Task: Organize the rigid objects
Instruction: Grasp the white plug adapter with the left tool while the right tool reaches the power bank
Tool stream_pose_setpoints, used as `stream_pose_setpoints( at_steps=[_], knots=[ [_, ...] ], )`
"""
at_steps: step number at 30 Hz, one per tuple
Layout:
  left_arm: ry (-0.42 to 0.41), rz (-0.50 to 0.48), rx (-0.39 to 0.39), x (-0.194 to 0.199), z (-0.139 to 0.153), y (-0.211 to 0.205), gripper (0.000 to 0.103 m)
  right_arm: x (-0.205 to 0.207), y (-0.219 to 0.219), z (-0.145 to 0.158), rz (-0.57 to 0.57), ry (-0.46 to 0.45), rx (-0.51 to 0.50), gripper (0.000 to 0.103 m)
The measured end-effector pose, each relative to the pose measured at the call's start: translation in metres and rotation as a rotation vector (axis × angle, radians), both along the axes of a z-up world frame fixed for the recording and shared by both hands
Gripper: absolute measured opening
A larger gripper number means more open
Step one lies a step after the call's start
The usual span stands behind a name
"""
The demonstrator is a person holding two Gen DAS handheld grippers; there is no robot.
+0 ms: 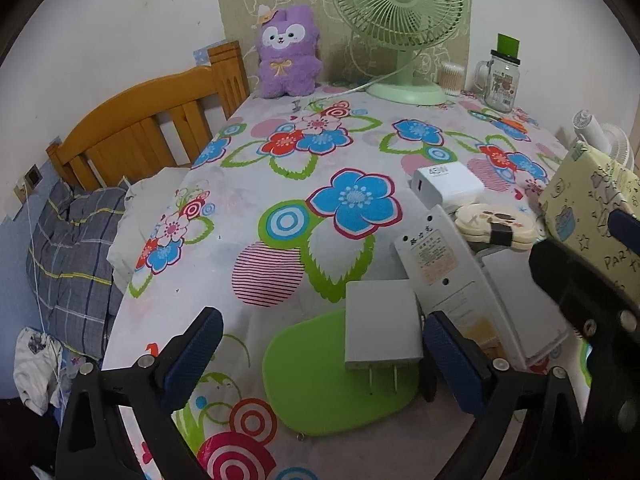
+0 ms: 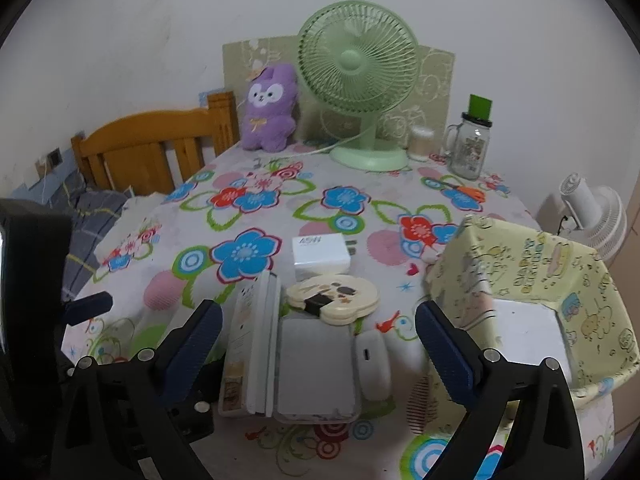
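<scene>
In the left wrist view, a grey plug charger [image 1: 382, 328] lies prongs toward me between the blue pads of my left gripper [image 1: 320, 360], which stands open; the right pad is close beside it. A long white power strip [image 1: 460, 280] lies next to it. My right gripper [image 2: 320, 346] is open over a cluster: the power strip [image 2: 256, 340] on edge, a flat grey slab [image 2: 316, 364] and a white oval device [image 2: 374, 364]. Beyond lie a cream bear-shaped case [image 2: 334, 298] and a white 45W charger [image 2: 320, 256]. A yellow patterned box [image 2: 528, 300] stands open at the right.
The floral tablecloth [image 1: 280, 168] covers the table. At the back stand a purple plush [image 1: 288, 56], a green fan [image 1: 400, 28], a cotton-swab tub [image 1: 450, 78] and a glass jar [image 1: 500, 80]. A wooden bed frame [image 1: 148, 128] and bedding lie off the left edge.
</scene>
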State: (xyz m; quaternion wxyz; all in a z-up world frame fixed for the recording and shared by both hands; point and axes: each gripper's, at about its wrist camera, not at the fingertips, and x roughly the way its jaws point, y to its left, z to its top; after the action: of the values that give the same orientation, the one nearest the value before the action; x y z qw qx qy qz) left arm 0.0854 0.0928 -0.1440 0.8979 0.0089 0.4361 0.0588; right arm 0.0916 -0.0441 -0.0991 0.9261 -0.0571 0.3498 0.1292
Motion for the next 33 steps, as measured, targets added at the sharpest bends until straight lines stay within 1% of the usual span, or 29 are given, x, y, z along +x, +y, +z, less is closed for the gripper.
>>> stream_pose_setpoints(
  at_steps=[3, 6, 8, 10, 11, 13, 18, 22, 25, 27, 33],
  knots=[
    [0.014, 0.003, -0.016, 0.003, -0.004, 0.002, 0.098, 0.003, 0.004, -0.006, 0.011, 0.021, -0.008, 0.095],
    [0.019, -0.001, -0.009, 0.005, -0.007, 0.0, 0.095, 0.006, 0.009, -0.01, 0.02, 0.023, -0.031, 0.093],
    [0.023, -0.008, -0.007, 0.006, -0.009, -0.002, 0.093, 0.008, 0.01, -0.013, 0.025, 0.041, -0.022, 0.093],
    [0.027, -0.017, -0.004, 0.007, -0.011, -0.004, 0.087, 0.011, 0.011, -0.017, 0.026, 0.057, -0.019, 0.092],
    [0.028, -0.021, -0.001, 0.008, -0.012, -0.005, 0.086, 0.012, 0.012, -0.018, 0.027, 0.064, -0.021, 0.091],
    [0.033, -0.035, -0.011, 0.009, -0.013, -0.005, 0.075, 0.014, 0.013, -0.021, 0.027, 0.074, -0.022, 0.09],
    [0.041, -0.061, -0.064, 0.01, -0.015, -0.005, 0.057, 0.019, 0.013, -0.026, 0.022, 0.112, -0.002, 0.086],
    [0.037, -0.09, -0.07, 0.009, -0.014, -0.009, 0.042, 0.022, 0.016, -0.029, 0.029, 0.135, 0.004, 0.082],
    [0.037, -0.093, -0.063, 0.008, -0.013, -0.009, 0.04, 0.023, 0.019, -0.032, 0.04, 0.163, 0.011, 0.073],
    [0.038, -0.09, -0.061, 0.007, -0.013, -0.007, 0.04, 0.025, 0.022, -0.036, 0.051, 0.204, 0.028, 0.064],
    [0.035, -0.089, -0.059, 0.004, -0.013, -0.002, 0.04, 0.023, 0.037, -0.038, 0.087, 0.217, 0.023, 0.052]
  ],
)
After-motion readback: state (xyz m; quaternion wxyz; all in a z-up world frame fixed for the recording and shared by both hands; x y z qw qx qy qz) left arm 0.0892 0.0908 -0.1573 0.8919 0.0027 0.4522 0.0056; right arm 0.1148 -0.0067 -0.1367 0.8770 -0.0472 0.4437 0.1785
